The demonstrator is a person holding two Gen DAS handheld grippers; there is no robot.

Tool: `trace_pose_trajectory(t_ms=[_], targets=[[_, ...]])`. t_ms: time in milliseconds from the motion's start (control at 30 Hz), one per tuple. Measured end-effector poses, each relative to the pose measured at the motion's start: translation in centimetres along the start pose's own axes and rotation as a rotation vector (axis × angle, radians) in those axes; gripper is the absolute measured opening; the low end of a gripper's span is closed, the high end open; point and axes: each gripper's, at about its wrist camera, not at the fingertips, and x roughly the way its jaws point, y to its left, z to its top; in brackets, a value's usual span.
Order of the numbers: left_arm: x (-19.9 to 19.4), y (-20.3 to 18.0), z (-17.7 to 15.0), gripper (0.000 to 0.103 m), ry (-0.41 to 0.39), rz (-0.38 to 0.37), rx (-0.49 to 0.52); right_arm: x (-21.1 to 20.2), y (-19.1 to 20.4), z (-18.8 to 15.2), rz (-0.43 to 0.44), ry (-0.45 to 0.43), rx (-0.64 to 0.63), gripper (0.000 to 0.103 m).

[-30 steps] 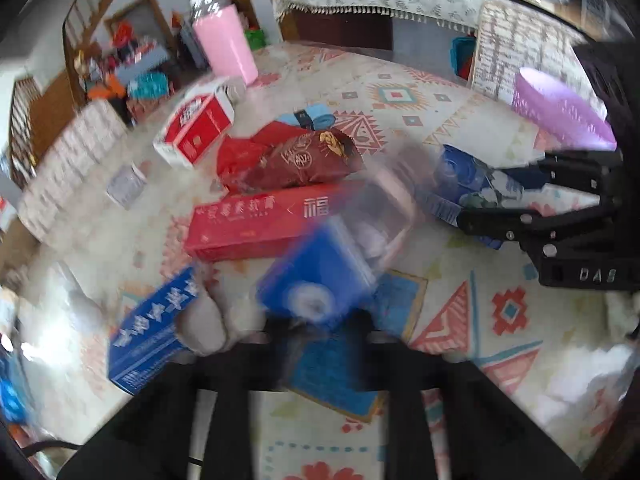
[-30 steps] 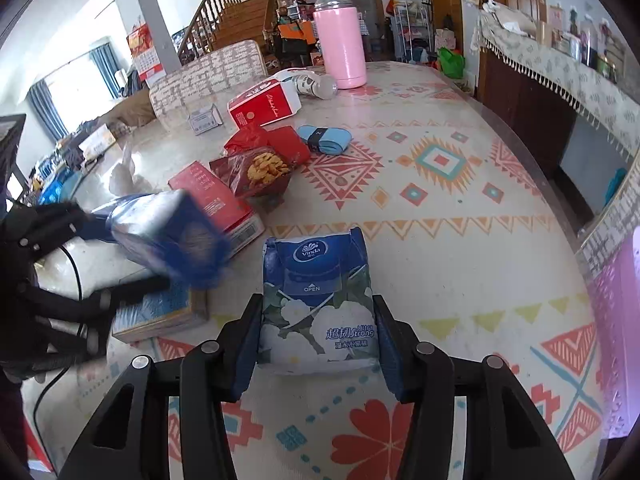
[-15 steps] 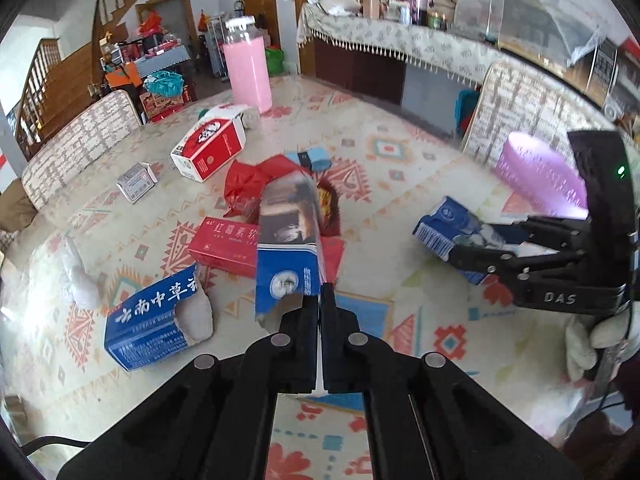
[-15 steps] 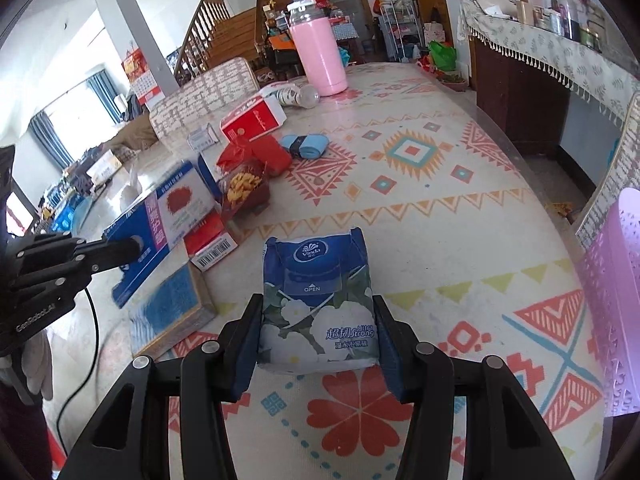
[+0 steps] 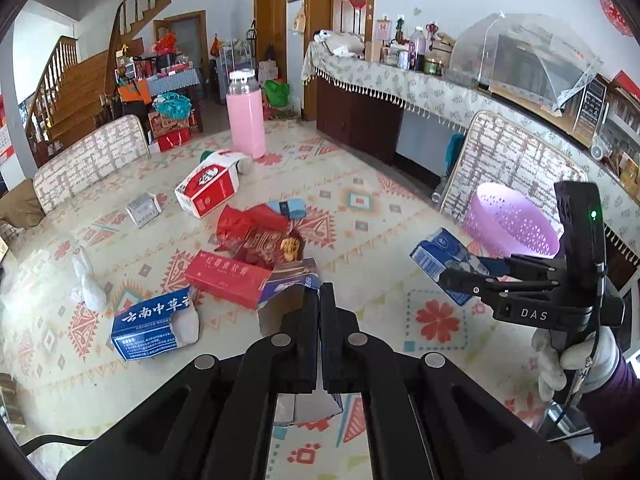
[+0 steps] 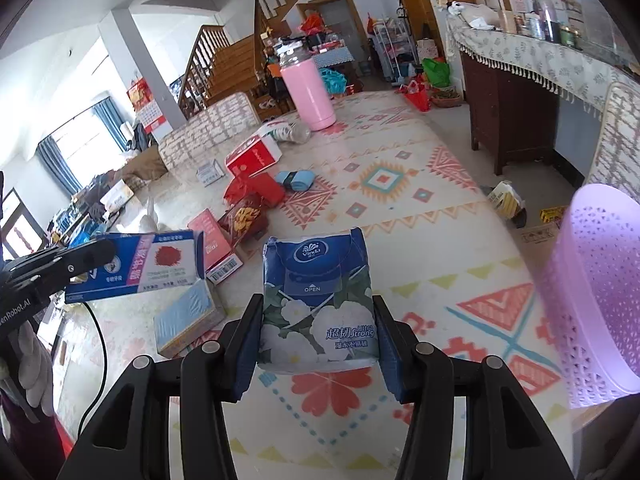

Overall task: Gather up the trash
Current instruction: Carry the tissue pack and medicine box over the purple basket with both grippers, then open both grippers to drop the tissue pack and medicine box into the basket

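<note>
The right gripper [image 6: 316, 344] clamped the soft tissue pack [image 6: 316, 300] across its sides (light, squashy); the left gripper [image 5: 319, 320] pinched a flimsy toothpaste box [image 6: 136, 264] by its flap.

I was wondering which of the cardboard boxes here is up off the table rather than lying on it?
The blue toothpaste box, pinched by its end in the left gripper. The red boxes and the other blue box lie flat on the table.

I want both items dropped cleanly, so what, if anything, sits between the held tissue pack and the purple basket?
Nothing visible does. The tissue pack is gripped by the right gripper, and only bare patterned table lies between it and the purple basket at the table's right edge.
</note>
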Motion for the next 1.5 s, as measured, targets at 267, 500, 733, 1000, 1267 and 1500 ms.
trace_pose_trajectory(t_ms=[267,500,733,1000,1267,1500], targets=[[-1.1,-2.8,1.9,0.001,-0.041,-0.041,0.004,-3.6,-2.7,-0.6,-0.021,-0.055,0.037,0.055],[0.5,-7.7,4.9,0.001,-0.052,-0.142,0.025,-8.1,-7.3,-1.2,-0.097,-0.121,0.103,0.055],[4.1,-14.3,8.2,0.001,-0.033,-0.272,0.06,-12.4,-13.7,-1.9,-0.214,-0.172,0.199,0.055],[9.0,-22.8,11.5,0.001,0.014,-0.381,0.123,-14.9,-18.7,-1.7,-0.306,-0.188,0.242,0.055],[13.1,-26.0,12.6,0.021,0.054,-0.385,0.117,-14.4,-21.6,-1.4,-0.346,-0.166,0.26,0.058],[11.7,-23.5,11.2,0.064,0.008,-0.335,0.075,-14.1,-22.5,-1.6,-0.334,-0.184,0.296,0.075]])
